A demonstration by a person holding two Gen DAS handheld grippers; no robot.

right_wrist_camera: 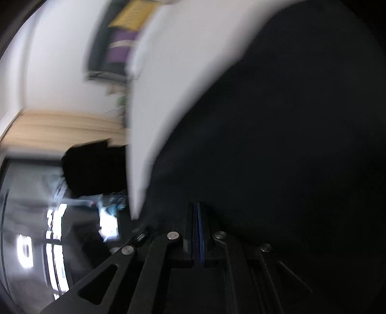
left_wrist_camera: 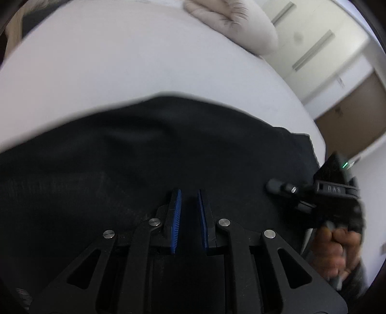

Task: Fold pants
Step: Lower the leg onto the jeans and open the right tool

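Across the white surface [left_wrist_camera: 120, 60], black fabric pants [left_wrist_camera: 144, 149] lie spread, filling the near half from 9 to 3 o'clock.
Left gripper [left_wrist_camera: 189, 205] hangs over the cloth, blue pads a narrow gap apart with nothing visibly between them. Right gripper [right_wrist_camera: 196, 217] is fully closed, pads together against dark cloth; a hand [left_wrist_camera: 337, 251] holds it at 4 o'clock. A beige padded garment [left_wrist_camera: 236, 21] lies at 1 o'clock.

My left camera looks steeply down along its fingers, close over the black pants [left_wrist_camera: 156, 149] on the white bed [left_wrist_camera: 108, 60]. My right camera, rolled sideways, sits closer; both share pants and bed.
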